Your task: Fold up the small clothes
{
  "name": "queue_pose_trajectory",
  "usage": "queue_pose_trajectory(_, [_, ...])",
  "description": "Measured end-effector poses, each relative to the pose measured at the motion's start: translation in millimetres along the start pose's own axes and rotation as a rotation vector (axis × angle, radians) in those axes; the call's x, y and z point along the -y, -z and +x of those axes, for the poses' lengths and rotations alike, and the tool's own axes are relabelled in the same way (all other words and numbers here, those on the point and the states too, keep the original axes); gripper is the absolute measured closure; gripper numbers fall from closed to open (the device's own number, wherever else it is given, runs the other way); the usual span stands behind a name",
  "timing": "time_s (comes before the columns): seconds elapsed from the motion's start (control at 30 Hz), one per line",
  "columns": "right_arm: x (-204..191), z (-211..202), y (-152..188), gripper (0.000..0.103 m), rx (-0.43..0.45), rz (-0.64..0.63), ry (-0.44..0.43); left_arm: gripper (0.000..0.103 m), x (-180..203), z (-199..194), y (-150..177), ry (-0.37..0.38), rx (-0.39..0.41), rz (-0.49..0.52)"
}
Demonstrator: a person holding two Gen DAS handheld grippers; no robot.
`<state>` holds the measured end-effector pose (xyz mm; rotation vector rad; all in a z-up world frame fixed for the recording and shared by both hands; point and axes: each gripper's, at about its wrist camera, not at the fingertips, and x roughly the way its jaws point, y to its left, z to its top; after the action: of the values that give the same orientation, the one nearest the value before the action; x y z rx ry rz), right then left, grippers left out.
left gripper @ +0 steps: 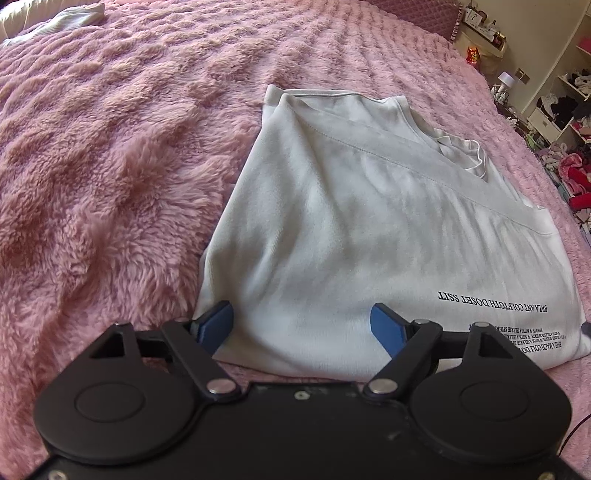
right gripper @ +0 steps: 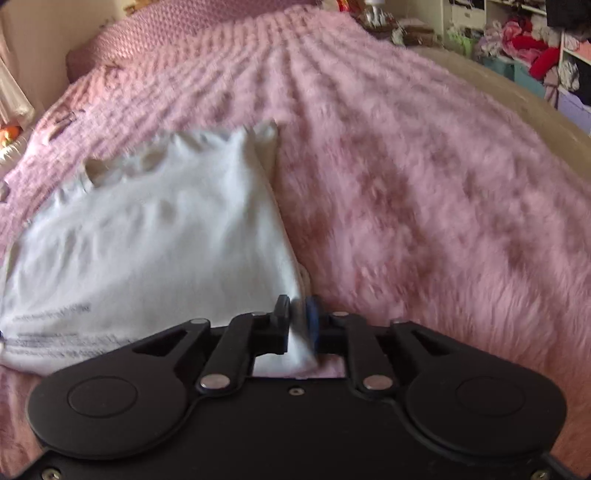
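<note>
A white T-shirt (left gripper: 354,236) with black printed text lies partly folded on a fluffy pink blanket (left gripper: 110,166). My left gripper (left gripper: 301,326) is open, its blue pads on either side of the shirt's near left edge. In the right wrist view the same T-shirt (right gripper: 147,243) lies to the left, and my right gripper (right gripper: 298,319) is shut on its near right corner. That view is blurred by motion.
Another white garment (left gripper: 70,16) lies at the far left of the bed. Shelves with clothes (left gripper: 565,107) stand beyond the bed's right side, also in the right wrist view (right gripper: 524,40). The pink blanket (right gripper: 424,184) stretches wide to the right of the shirt.
</note>
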<state>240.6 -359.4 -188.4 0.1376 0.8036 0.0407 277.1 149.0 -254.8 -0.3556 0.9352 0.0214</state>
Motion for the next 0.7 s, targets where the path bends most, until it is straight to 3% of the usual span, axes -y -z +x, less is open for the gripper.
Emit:
queue_pose_trajectory(0.13, [-10, 2, -33, 0.064, 0.145, -0.067, -0.034, 0.018, 1, 0, 0, -0.005, 0.004, -0.005])
queue_pose_trajectory(0.33, [-24, 64, -93, 0.065, 0.165, -0.076, -0.087, 0.014, 4, 2, 2, -0.009, 0.003, 0.008])
queue_pose_trajectory(0.4, [-29, 84, -98, 0.07, 0.114, -0.078, -0.081, 0.012, 5, 3, 2, -0.013, 0.001, 0.013])
queue_pose_trajectory(0.47, [-31, 97, -97, 0.095, 0.058, -0.07, -0.062, 0.01, 7, 4, 1, -0.016, -0.002, 0.022])
queue_pose_trajectory(0.6, [-34, 92, -90, 0.101, 0.127, -0.039, 0.005, 0.006, 7, 9, 1, -0.01, -0.005, 0.033])
queue_pose_trajectory(0.7, [-23, 120, -83, 0.101, 0.008, -0.052, 0.093, 0.003, 8, 13, 3, -0.009, -0.003, 0.042])
